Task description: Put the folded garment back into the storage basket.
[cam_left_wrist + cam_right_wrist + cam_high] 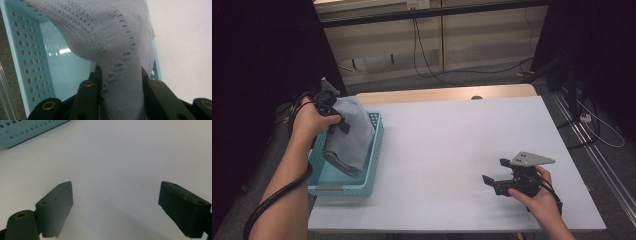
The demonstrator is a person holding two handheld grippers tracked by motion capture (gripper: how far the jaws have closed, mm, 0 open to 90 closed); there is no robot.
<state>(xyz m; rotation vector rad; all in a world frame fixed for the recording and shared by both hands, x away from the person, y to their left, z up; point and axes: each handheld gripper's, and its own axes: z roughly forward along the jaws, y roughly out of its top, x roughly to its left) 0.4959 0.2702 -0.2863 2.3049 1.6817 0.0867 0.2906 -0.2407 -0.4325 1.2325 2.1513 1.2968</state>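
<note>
The grey knit cloth (348, 131) hangs half inside the teal basket (371, 176) at the table's left, pinched by the left gripper (337, 121), likely for lifting; the right gripper (495, 175) rests wide, empty, on the white table (452, 150)

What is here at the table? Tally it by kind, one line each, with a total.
Grey knitted cloth: 1, clamped in the left gripper over the basket
Light blue perforated basket: 1, at the left edge of the white table
Grippers: 2, counting the right gripper, open and holding nothing
Total: 4
</note>
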